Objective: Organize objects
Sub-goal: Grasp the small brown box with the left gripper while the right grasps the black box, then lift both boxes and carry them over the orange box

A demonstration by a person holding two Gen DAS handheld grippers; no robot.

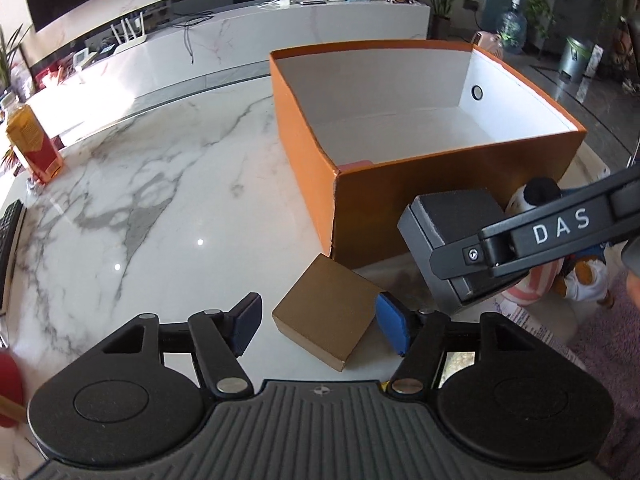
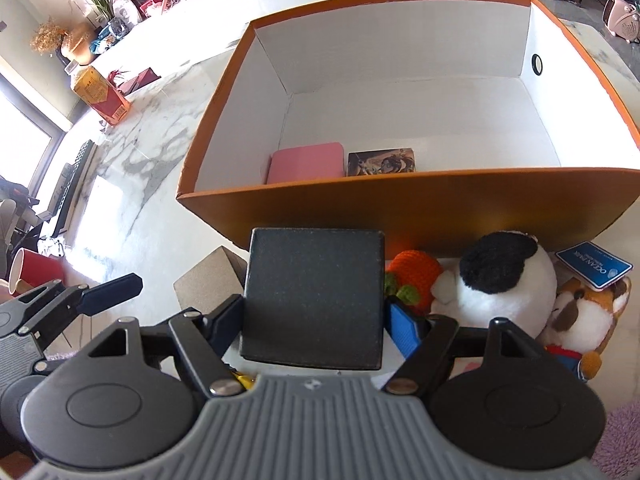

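An orange box (image 1: pixel 400 208) with a white inside stands open on the marble table. In it lie a pink case (image 2: pixel 306 162) and a small picture-printed box (image 2: pixel 380 162). My right gripper (image 2: pixel 314 308) is shut on a black box (image 2: pixel 314 296) and holds it above the table, just in front of the orange box's (image 2: pixel 400 208) near wall. The left wrist view shows that black box (image 1: pixel 448 236) at the right. My left gripper (image 1: pixel 318 308) is open around a small brown box (image 1: pixel 328 320) that rests on the table; its left pad stands clear of the box.
Soft toys crowd the table under the right gripper: a black-and-white plush (image 2: pixel 500 280), an orange knitted one (image 2: pixel 416 268) and a brown one (image 2: pixel 580 320) under a blue card (image 2: pixel 596 264). A yellow-red carton (image 1: pixel 32 140) and a keyboard (image 1: pixel 10 248) sit far left.
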